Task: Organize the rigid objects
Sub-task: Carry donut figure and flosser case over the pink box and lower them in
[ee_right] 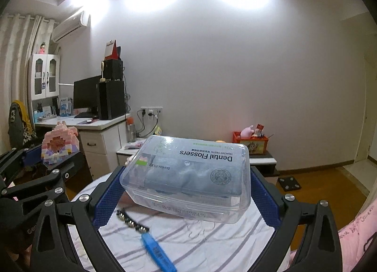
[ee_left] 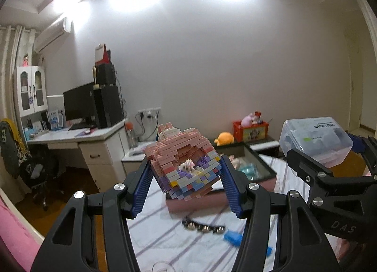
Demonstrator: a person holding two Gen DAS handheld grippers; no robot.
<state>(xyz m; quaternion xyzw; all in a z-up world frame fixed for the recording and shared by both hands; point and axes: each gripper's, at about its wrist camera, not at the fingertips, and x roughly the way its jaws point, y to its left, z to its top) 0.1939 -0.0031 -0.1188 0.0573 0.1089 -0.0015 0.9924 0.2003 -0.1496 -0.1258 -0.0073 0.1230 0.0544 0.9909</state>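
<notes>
The striped white bed sheet (ee_right: 212, 236) spreads below both grippers; above it the right gripper (ee_right: 188, 182) clamps a clear plastic box of dental flossers (ee_right: 193, 175) between its blue pads, lifted off the bed; the left gripper (ee_left: 186, 170), jaws about half apart, grips a tilted pink and purple brick-built model (ee_left: 183, 166) by its sides, held in the air; on the sheet lie a dark strip of metal studs (ee_left: 203, 227) and, just beside it, a small blue plastic piece (ee_left: 233, 239).
</notes>
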